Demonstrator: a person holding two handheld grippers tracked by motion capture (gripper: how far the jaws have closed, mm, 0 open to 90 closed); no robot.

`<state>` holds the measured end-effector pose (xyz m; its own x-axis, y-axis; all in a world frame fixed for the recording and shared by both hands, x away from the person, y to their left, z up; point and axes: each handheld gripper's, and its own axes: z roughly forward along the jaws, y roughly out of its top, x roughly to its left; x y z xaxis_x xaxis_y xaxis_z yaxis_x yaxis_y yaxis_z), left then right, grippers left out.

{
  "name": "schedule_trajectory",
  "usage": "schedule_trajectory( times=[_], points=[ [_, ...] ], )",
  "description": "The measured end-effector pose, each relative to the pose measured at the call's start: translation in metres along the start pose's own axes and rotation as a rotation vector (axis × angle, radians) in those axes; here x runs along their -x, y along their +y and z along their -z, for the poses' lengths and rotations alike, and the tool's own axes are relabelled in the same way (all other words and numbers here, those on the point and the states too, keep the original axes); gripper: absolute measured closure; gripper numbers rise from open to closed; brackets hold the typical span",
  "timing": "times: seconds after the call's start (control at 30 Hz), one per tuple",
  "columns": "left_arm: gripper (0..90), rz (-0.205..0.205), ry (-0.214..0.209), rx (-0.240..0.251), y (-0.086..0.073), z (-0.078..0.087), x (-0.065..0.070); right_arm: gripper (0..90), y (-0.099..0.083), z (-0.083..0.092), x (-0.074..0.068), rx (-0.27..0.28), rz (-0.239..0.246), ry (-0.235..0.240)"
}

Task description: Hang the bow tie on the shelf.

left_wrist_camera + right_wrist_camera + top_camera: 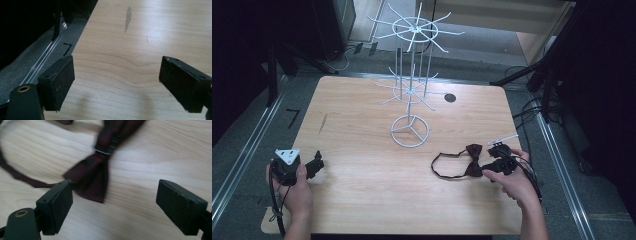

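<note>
Bow tie [473, 159]: lies flat on the wooden table [362, 190], near its right edge, strap looped out to the left, so one wing is free to be pinched.
Right gripper [490, 170]: jaws wide apart with nothing between them, set just beside the near wing [91, 183]; judged to be lining up for a grasp.
Left gripper [319, 165]: jaws spread over bare wood at the table's left, well apart from the tie, seemingly waiting.
Wire display rack [410, 85]: stands upright mid-table beyond the tie, hooks bare; likely where the tie is meant to hang.
</note>
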<state>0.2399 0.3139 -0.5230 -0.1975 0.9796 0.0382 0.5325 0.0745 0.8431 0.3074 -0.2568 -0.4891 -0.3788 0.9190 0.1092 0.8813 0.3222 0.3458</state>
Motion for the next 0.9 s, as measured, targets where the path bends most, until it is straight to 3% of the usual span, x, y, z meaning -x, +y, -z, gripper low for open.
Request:
schedule_trajectory(
  times=[0.07, 0.1, 0.3, 0.4, 0.57, 0.63, 0.77, 0.83, 0.87, 0.9],
  points=[
    [14.2, 0.017, -0.043, -0.027, 0.000, -0.001, -0.004, 10.5, 0.010, -0.002, -0.015, -0.052, 0.060, 0.009],
    [14.2, 0.017, -0.043, -0.027, 0.000, -0.001, -0.004, 8.5, 0.013, -0.004, -0.019, -0.067, 0.073, 0.001],
    [14.2, 0.055, -0.103, -0.072, 0.001, -0.004, -0.010, 2.7, 0.022, -0.011, -0.033, -0.117, 0.098, 0.012],
    [14.2, 0.045, -0.103, -0.064, 0.001, -0.004, -0.009, 0.7, 0.021, -0.014, -0.042, -0.145, 0.146, 0.028],
    [14.3, 0.054, -0.110, -0.073, 0.002, -0.005, -0.011, 0.0, 0.021, -0.028, -0.050, -0.189, 0.215, -0.022],
    [14.3, 0.055, -0.115, -0.074, 0.002, -0.005, -0.011, 0.0, 0.023, -0.034, -0.051, -0.184, 0.222, -0.069],
    [14.4, 0.037, -0.124, -0.081, 0.002, -0.006, -0.010, 0.1, 0.024, -0.035, -0.047, -0.157, 0.206, -0.063],
    [14.5, 0.028, -0.131, -0.090, 0.002, -0.006, -0.009, 5.8, 0.026, -0.035, -0.044, -0.128, 0.180, -0.065],
    [14.5, 0.023, -0.139, -0.096, 0.002, -0.007, -0.009, 17.5, 0.026, -0.036, -0.041, -0.093, 0.179, -0.080],
    [14.5, 0.023, -0.139, -0.096, 0.002, -0.007, -0.009, 17.5, 0.026, -0.036, -0.041, -0.093, 0.179, -0.080]
  ],
)
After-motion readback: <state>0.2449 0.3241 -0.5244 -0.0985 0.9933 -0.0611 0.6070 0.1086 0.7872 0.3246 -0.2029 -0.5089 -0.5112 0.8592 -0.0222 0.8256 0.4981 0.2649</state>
